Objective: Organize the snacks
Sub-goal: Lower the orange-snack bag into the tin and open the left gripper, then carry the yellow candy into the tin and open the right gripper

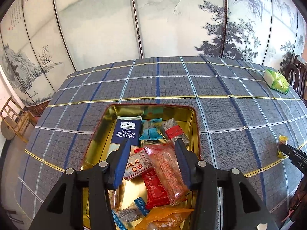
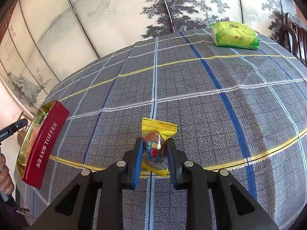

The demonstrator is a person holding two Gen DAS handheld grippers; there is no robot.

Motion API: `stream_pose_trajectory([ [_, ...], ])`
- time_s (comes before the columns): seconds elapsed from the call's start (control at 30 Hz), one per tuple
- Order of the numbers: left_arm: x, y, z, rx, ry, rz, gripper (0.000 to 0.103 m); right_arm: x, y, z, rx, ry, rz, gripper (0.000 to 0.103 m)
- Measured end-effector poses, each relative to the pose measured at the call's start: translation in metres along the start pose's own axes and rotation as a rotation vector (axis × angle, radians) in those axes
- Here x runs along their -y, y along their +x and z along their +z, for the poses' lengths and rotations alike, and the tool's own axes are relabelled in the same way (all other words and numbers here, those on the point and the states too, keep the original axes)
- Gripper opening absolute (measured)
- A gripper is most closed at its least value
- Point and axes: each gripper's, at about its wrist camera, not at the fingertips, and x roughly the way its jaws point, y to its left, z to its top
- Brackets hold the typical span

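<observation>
Where the left wrist view looks down, the left gripper (image 1: 151, 143) is seen poised over an open tin (image 1: 194, 126) with a gold interior and a red rim. Its jaws are parted and grasp nothing, although a clear-wrapped reddish snack (image 1: 168, 170) lies between them in the tin. Around it are packed a navy soda cracker packet (image 1: 127, 132), a teal sachet (image 1: 150, 131), a grey bar with a red label (image 1: 173, 131), a red pouch (image 1: 154, 189) and an orange bag (image 1: 168, 219). Bare gold floor is left along the tin's left wall. Plaid tablecloth (image 1: 172, 80) is spread clear beyond the tin to the far table edge, where a green tissue pack (image 1: 277, 81) is set near the right corner.

In the right wrist view, the right gripper (image 2: 154, 147) is shown clenched on a yellow-wrapped snack (image 2: 155, 145), which rests on the cloth. The tin, lettered TOFFEE on its red side, is seen well apart at the left table edge. Open cloth is left ahead up to the tissue pack.
</observation>
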Motion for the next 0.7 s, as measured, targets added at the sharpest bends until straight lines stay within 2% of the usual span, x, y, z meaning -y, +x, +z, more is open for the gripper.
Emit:
stream_pose_trajectory([
  [0.13, 0.001, -0.011, -0.003, 0.038, 0.002, 0.028, 0.050, 0.000, 0.000, 0.000, 0.000, 0.000, 0.000, 0.025],
  [0.4, -0.016, -0.029, -0.021, 0.142, -0.012, 0.124, 0.050, -0.003, 0.002, 0.000, -0.002, -0.017, -0.016, 0.025],
  [0.7, -0.065, -0.023, -0.040, 0.131, -0.098, 0.147, 0.052, -0.011, 0.002, -0.001, -0.002, -0.055, -0.064, 0.025],
])
